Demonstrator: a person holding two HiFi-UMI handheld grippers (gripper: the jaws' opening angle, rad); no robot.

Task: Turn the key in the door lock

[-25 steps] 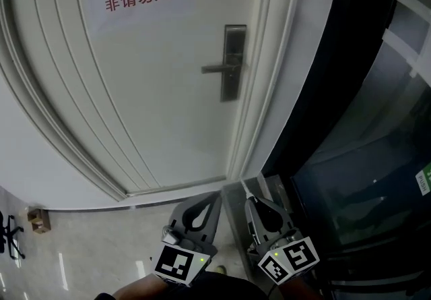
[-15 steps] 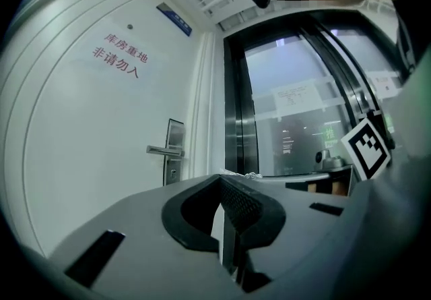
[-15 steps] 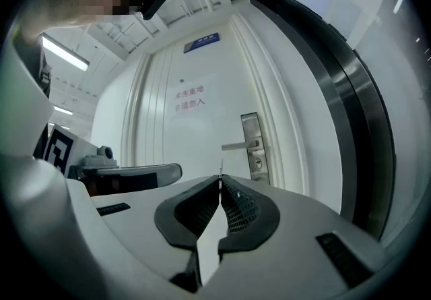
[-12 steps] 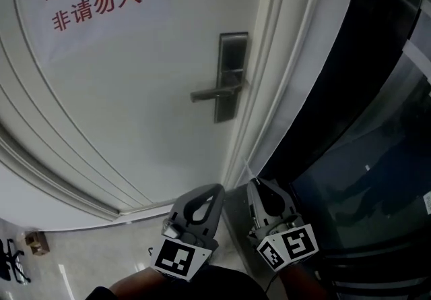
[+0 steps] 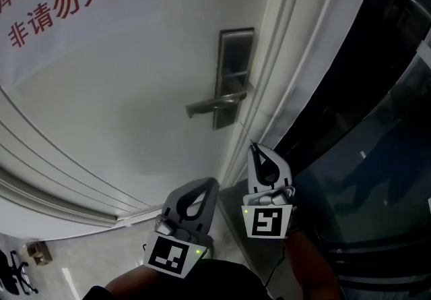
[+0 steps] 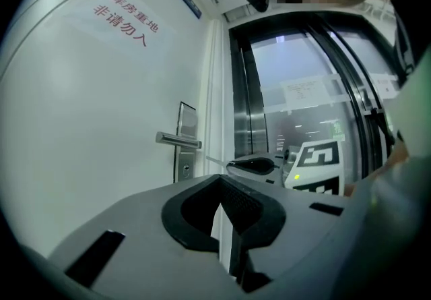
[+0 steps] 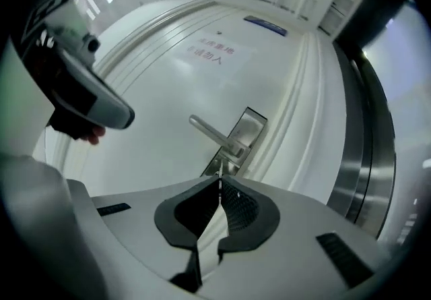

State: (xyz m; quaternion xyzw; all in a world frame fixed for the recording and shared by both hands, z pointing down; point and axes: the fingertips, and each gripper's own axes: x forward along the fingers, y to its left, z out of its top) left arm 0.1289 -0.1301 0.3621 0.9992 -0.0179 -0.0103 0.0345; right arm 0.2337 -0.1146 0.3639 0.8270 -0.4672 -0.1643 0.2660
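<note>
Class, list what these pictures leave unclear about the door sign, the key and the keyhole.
Red-lettered sign on the white door: head view, cut off by the top and left edges.
Thin metal key in the right tongs: right gripper view, seen edge-on; teeth too small to tell.
Keyhole in the silver lock plate: right gripper view, hidden behind the tongs; left gripper view, only a tiny dark dot.

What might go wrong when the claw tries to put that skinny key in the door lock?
The right claw pinches the thin key just at its tips, so the key might twist or slip out. The keyhole sits right under the handle, so the key could bump the handle instead of going in.
</note>
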